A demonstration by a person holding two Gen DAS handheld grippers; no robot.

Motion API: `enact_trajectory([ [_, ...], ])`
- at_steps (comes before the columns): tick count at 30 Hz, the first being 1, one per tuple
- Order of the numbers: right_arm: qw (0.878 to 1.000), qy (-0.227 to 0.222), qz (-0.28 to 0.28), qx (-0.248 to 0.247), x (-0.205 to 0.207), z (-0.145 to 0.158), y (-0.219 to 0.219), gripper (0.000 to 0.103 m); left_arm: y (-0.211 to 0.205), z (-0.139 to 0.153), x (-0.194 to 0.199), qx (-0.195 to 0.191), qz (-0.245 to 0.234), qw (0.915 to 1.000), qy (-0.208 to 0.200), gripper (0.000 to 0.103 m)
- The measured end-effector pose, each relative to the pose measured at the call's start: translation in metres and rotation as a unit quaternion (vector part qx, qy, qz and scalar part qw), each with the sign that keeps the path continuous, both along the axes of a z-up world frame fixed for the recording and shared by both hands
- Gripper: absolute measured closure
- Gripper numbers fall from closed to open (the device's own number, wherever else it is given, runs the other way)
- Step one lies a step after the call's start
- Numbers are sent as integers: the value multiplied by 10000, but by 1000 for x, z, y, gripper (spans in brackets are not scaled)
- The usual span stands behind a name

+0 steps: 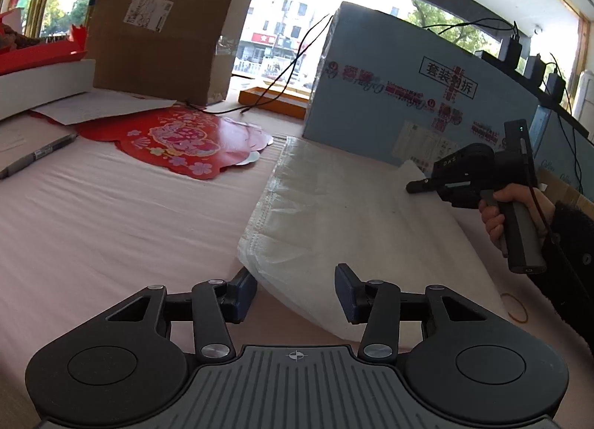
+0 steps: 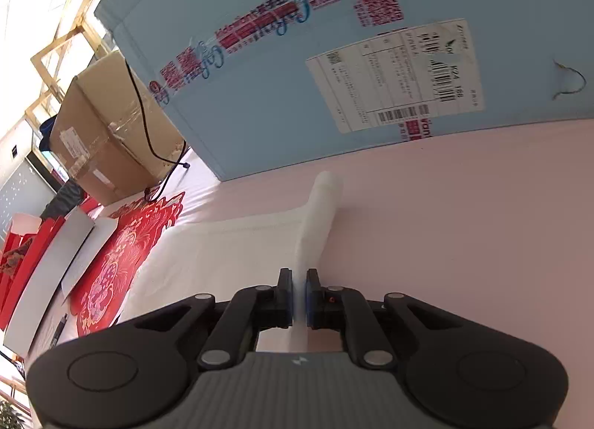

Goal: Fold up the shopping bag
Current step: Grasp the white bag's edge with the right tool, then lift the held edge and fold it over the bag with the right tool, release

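The white shopping bag point(image 1: 334, 213) lies flat on the pink tabletop point(image 1: 111, 213). My left gripper point(image 1: 296, 289) is open, its jaws on either side of the bag's near corner, not closed on it. My right gripper point(image 1: 414, 185) shows in the left wrist view at the bag's far right edge, held by a hand. In the right wrist view my right gripper point(image 2: 299, 297) is shut on the bag's edge point(image 2: 304, 243), lifting a fold of the bag point(image 2: 222, 250) off the table.
A large light-blue box point(image 1: 408, 94) stands behind the bag, a brown cardboard box point(image 1: 163, 39) at the back left. A red paper cutout point(image 1: 178, 139) and a pen point(image 1: 37, 158) lie to the left. A rubber band point(image 1: 514, 308) lies at the right.
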State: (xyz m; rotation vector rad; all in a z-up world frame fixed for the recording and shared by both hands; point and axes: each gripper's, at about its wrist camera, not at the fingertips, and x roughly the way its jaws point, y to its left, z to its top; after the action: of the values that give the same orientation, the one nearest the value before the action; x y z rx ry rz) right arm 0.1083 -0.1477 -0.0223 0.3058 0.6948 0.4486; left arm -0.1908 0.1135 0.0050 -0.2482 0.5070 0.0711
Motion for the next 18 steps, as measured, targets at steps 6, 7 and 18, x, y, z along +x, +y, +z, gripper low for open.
enact_trajectory([
  [6,9972,164,-514,509,-32,1,-67,99,-8,5,35,643,-474,9968,85,63],
  [7,9964,141,-602,583,-42,2,-80,99,-10,6,42,754,-525,9957,107,63],
  [18,9764,82,-1697,1332,-164,-15,-183,99,-101,37,12,1491,-1971,9643,-954,8],
])
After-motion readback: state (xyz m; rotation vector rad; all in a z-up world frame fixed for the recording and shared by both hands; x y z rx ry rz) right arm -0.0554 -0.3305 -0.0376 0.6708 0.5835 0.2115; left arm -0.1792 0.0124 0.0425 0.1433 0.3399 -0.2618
